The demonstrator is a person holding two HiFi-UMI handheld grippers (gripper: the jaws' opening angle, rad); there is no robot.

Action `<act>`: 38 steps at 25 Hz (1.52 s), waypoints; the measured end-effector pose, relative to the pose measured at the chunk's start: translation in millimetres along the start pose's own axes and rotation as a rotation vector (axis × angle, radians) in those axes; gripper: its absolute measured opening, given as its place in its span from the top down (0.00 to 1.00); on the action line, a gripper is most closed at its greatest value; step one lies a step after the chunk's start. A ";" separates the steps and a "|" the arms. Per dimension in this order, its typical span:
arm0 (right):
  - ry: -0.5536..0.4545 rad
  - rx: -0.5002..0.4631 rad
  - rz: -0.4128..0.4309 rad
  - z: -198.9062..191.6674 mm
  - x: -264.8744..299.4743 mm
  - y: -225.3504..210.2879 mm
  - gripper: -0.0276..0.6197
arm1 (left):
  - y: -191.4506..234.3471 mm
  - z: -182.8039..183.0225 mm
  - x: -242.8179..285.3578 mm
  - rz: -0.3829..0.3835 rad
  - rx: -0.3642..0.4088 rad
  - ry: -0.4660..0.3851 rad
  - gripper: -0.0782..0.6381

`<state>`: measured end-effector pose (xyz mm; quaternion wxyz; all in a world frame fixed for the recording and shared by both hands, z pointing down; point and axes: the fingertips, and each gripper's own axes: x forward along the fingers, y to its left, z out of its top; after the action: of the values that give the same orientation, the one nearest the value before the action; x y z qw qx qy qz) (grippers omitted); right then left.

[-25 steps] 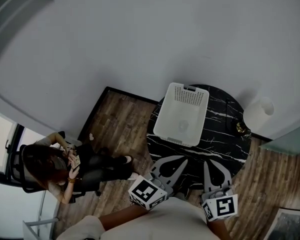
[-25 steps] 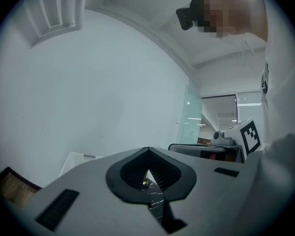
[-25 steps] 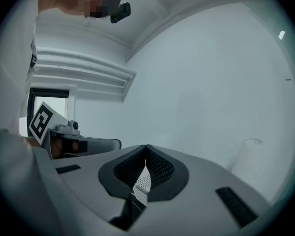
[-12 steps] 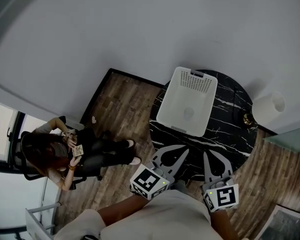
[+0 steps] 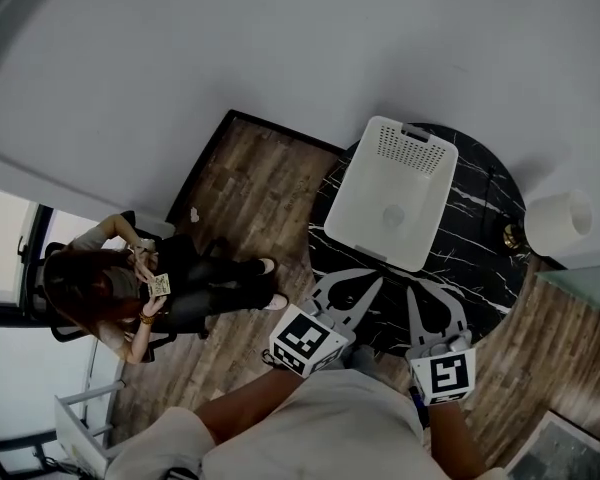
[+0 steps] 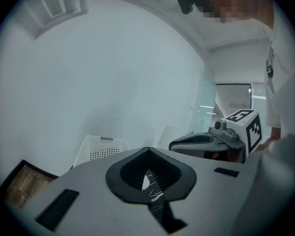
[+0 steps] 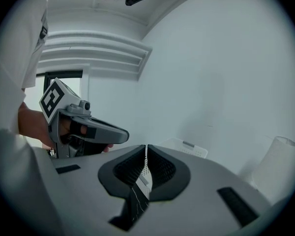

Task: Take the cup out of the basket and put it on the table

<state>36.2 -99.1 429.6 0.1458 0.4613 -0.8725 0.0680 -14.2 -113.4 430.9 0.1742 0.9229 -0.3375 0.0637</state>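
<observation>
We hold our left claw and right claw pressed together and empty, near the white basket on the black counter; the cup sits inside the basket.

Cup: pale, upright, mouth up, near the basket's middle.
Basket: white, perforated walls, open top, standing toward the tabletop's 11 o'clock.
Tabletop: round, black, white-veined.
</observation>
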 end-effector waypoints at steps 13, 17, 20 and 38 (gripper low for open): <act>0.178 -0.171 0.070 -43.3 75.1 -21.3 0.94 | 57.4 -34.0 36.4 0.033 -0.016 0.095 0.88; 0.232 -0.229 0.104 -55.4 97.1 -27.2 0.93 | 70.2 -40.8 47.4 0.025 -0.010 0.130 0.88; 0.274 -0.276 0.129 -66.0 112.5 -29.9 0.89 | 79.4 -45.3 55.7 0.022 -0.007 0.152 0.88; 0.626 -0.543 0.332 -148.7 193.0 -49.0 0.86 | 133.4 -76.6 93.5 0.034 0.004 0.264 0.88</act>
<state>2.5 -240.7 631.0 0.5056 0.2170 -0.8350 -0.0047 -28.8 -236.5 561.3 0.2141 0.9010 -0.3270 0.1880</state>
